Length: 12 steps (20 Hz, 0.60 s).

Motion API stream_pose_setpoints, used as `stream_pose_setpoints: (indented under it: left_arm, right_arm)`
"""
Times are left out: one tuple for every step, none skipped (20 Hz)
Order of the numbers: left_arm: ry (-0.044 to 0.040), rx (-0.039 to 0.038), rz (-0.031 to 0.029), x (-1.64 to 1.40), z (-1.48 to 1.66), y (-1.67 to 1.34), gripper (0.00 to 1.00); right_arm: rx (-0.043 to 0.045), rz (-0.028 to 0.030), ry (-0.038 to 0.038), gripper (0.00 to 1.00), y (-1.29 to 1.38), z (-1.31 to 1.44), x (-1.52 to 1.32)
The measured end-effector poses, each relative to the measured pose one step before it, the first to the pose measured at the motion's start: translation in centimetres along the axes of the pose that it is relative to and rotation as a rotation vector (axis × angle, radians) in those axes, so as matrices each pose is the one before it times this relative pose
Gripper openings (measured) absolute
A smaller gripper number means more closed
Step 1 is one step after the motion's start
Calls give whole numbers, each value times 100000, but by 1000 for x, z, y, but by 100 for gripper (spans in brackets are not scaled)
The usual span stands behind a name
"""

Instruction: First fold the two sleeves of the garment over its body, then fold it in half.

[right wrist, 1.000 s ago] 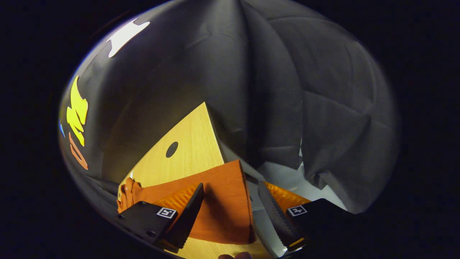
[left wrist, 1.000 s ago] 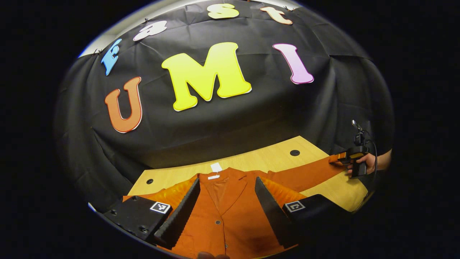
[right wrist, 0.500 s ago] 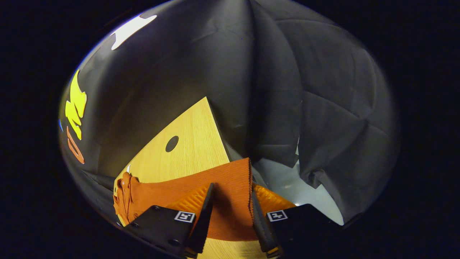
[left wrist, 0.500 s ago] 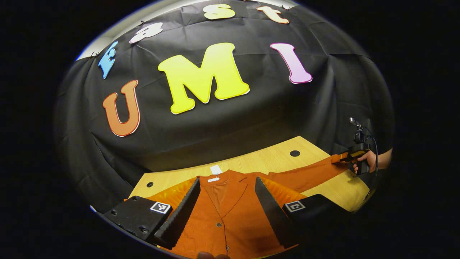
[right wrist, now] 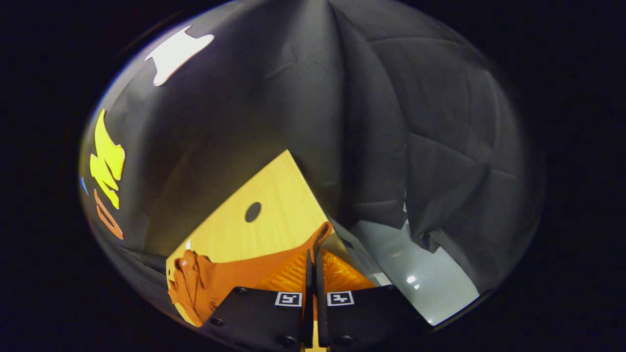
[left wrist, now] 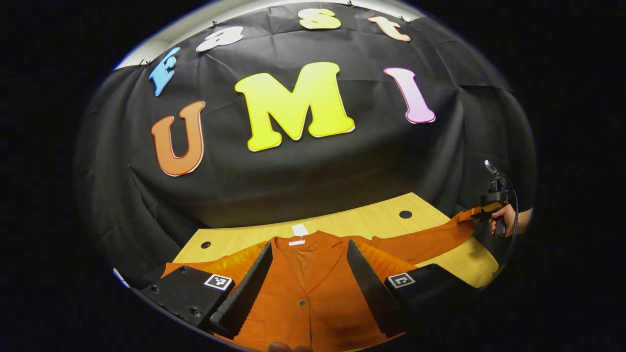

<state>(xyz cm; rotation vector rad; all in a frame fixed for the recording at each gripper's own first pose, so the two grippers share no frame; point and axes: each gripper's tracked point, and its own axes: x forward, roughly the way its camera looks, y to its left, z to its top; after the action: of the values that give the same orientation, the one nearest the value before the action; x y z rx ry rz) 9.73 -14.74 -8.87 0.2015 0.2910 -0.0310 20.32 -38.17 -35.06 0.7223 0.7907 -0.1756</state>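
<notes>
An orange buttoned garment (left wrist: 313, 288) lies face up on the wooden table (left wrist: 371, 222), collar toward the wall, with a white tag (left wrist: 298, 231) at the neck. My left gripper (left wrist: 309, 244) hovers open over the chest, a finger on either side of the button line. The garment's right sleeve (left wrist: 420, 239) stretches out to the table's right corner. There my right gripper (left wrist: 481, 211), held by a hand (left wrist: 503, 217), pinches the cuff. In the right gripper view the right gripper (right wrist: 311, 254) is shut on the cuff (right wrist: 320, 232), and the sleeve (right wrist: 244, 274) runs back to the bunched body (right wrist: 188, 283).
The table has round holes (left wrist: 405, 214) (left wrist: 206, 244) (right wrist: 253, 211) near its far corners. Its right corner (right wrist: 288, 156) ends close by the cuff, with grey floor (right wrist: 420, 278) beyond. Black cloth walls stand behind and beside the table.
My right gripper's fingers have come together on the sleeve cuff, and the cuff now stands a little off the table. My left gripper has stayed open over the chest.
</notes>
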Motion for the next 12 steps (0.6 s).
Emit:
stream_pose_setpoints:
  left_arm:
    - [-779,-1744,533,-136,-32,858,99]
    - [-865,-1676,496,-88,-258,818,99]
    - [-943,-1512,328,-90,-73,917,99]
    - [-847,-1151,144,-83,-108,953,99]
    - [-1336,-1071,-98,-201,2,962,99]
    - [-1706,-1013,-763,-76,-46,1140,99]
    - [-796,-731,-23,-268,-412,1191,99]
    - [-920,-1218,361,-313,-194,1424,99]
    - [-1067,-1990,714,-344,-136,1720,99]
    - [-552,-1915,1340,-227,-148,1766,99]
    - [-397,-1768,1776,-282,-244,1949,99]
    - [-473,-1629,1837,-359,-93,1967,99]
  right_arm:
    - [-1477,1528,-2102,4,1579,611,-1163]
    - [-1133,1973,-1823,4,2052,645,-1021]
    - [-1076,1533,-1851,4,2169,386,-1174]
    - [-835,1463,-1869,4,2244,567,-976]
    - [-1297,953,-1354,4,2298,306,-715]
    - [-2031,-747,-926,4,2095,185,-810]
    - [-884,682,-1168,4,2509,42,-857]
    - [-436,1640,-789,4,2976,49,-537]
    - [-1412,1230,-877,4,2983,12,-349]
    - [-2101,1182,-568,4,2913,-8,-258]
    - [-1670,1837,-443,4,3013,-351,-353]
    - [-1660,1873,-250,4,3252,-310,42]
